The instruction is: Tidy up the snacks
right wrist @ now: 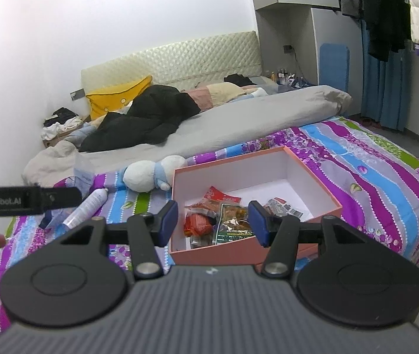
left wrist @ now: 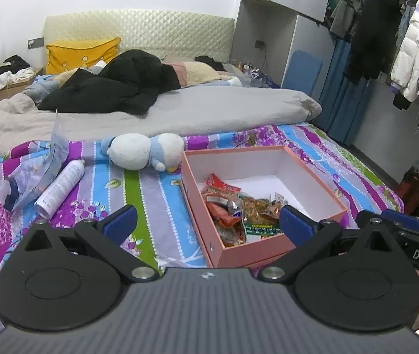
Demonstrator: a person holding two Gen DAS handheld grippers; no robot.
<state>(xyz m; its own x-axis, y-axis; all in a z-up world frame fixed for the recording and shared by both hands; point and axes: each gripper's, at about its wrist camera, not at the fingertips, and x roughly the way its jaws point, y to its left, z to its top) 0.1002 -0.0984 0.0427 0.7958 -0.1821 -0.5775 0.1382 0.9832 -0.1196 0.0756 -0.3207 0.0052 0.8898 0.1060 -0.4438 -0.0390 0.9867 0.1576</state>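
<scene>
A pink open box (left wrist: pixel 321 187) (right wrist: pixel 312 177) sits on the striped bedsheet. Several snack packets (left wrist: pixel 238 209) (right wrist: pixel 218 218) lie in its near corner, red ones and a green-edged one. My left gripper (left wrist: pixel 208 221) is open and empty, held above the box's near-left side. My right gripper (right wrist: pixel 213 221) is open and empty, held above the box's near edge, over the packets. The right gripper's edge (left wrist: pixel 401 227) shows in the left wrist view, and the left gripper's edge (right wrist: pixel 26 200) shows in the right wrist view.
A white and blue plush toy (left wrist: pixel 144 150) (right wrist: pixel 153 174) lies behind the box's left corner. A white spray can (left wrist: pixel 60 187) (right wrist: pixel 87 208) and a clear plastic bag (left wrist: pixel 35 171) lie to the left. A grey duvet (left wrist: pixel 180 109) and black coat (left wrist: pixel 115 85) lie farther back. Clothes (left wrist: pixel 410 47) hang at right.
</scene>
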